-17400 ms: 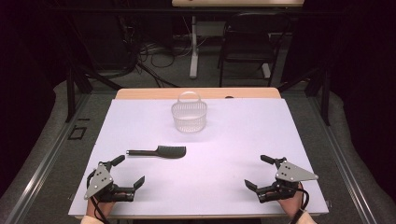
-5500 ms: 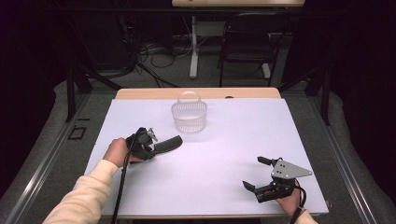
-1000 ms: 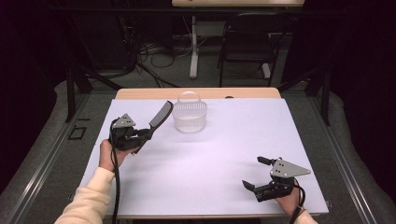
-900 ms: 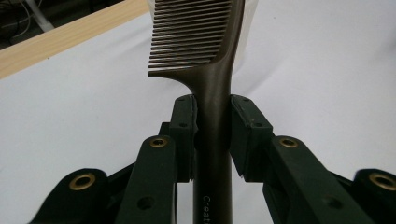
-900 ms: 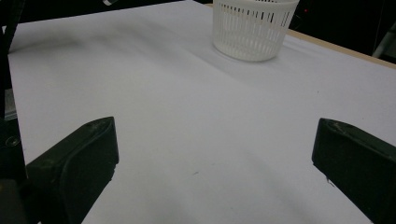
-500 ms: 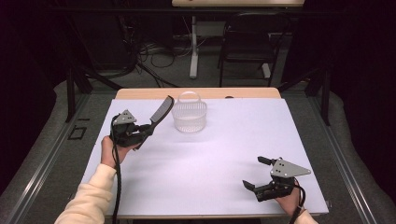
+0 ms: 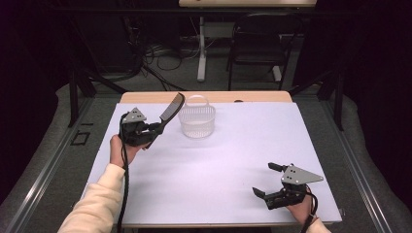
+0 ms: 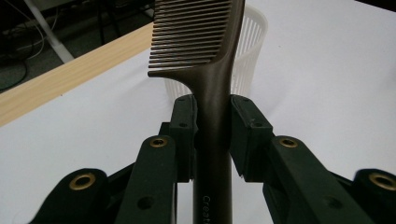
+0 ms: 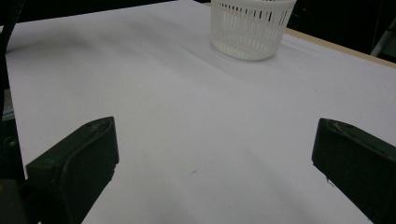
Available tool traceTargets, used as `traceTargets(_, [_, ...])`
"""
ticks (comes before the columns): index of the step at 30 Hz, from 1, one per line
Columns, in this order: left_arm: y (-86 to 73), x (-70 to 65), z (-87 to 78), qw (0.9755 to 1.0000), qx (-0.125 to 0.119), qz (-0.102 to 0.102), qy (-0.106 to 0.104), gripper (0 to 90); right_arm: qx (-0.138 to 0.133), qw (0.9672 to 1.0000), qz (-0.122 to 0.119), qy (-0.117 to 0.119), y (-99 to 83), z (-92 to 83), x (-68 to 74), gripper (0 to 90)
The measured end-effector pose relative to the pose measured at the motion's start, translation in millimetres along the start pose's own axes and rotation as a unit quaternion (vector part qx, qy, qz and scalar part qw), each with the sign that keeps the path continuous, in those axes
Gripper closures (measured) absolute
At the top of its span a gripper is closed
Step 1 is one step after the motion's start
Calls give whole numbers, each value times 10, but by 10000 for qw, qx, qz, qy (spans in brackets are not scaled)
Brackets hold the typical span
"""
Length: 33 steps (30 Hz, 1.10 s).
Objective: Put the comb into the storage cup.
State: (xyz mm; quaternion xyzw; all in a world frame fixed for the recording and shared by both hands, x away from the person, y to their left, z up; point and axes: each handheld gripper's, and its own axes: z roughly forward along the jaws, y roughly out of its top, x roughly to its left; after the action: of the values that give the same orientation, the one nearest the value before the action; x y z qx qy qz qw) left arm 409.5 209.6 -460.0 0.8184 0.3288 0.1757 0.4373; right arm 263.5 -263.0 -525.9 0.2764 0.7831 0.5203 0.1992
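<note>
Comb (image 8: 212, 93): clamped by its handle between the pads of the left gripper (image 7: 145, 133), raised above the table's far-left area, toothed end just beside the white basket (image 7: 197, 121); its tip is cut off in the left gripper view. The right gripper (image 7: 272, 182) rests near the front-right edge of the table (image 7: 218, 174), jaws wide and holding nothing, with bare surface between it and the basket.

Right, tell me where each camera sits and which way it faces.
High view: above the person's side, facing forward and down on the table; shows both forearms, left tool, right tool.
Left gripper view: rides the left tool, looks along its jaws clamped on the comb.
Right gripper view: rides the right tool, looks across the table between its open jaws.
Shared: all three show the white basket.
</note>
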Motion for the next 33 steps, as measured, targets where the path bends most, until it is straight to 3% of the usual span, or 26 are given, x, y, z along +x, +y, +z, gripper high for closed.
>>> traceTargets(33, [160, 12, 42, 9998, -184, 32, 74, 723, 41, 10000, 7, -29, -4, 24, 0, 0])
